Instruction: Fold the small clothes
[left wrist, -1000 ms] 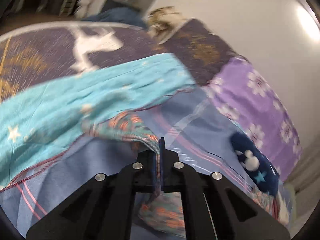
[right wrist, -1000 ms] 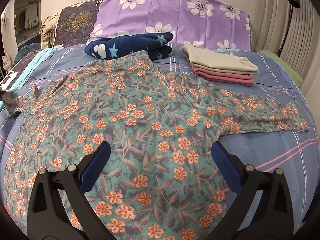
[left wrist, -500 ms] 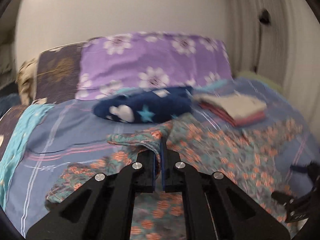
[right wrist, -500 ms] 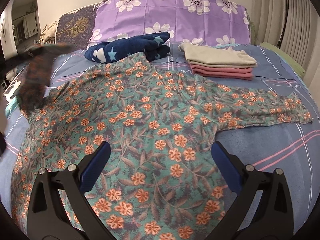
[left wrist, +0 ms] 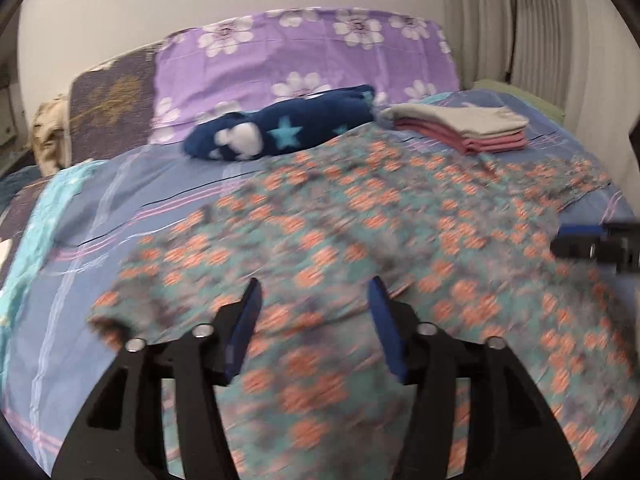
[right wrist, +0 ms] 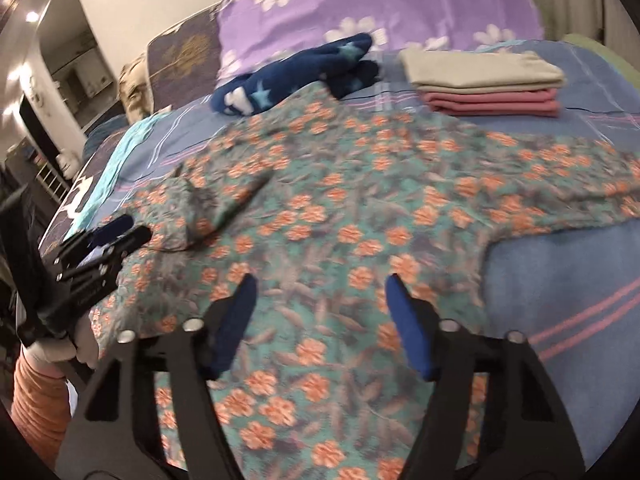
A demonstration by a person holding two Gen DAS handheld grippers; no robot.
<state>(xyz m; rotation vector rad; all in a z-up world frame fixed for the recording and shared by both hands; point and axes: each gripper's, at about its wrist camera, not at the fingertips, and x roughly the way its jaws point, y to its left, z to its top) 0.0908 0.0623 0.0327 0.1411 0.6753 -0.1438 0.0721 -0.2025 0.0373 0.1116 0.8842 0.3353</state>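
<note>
- The floral top lies spread over the blue striped bedsheet, filling the middle of both frames. One sleeve reaches out to the right edge of the right wrist view, and the other is flipped in over the body at centre left.
- Left gripper sits at the bottom centre of its own view, its jaws opening. Nothing is pinched; the fabric just lies underneath.
- Right gripper sits low centre in its view, jaws closing but not gripping anything yet, with only cloth below them.
- A navy star blanket and a folded beige-and-pink stack sit further up, in front of the purple flowered pillow.
- A turquoise cloth runs along the left edge.
</note>
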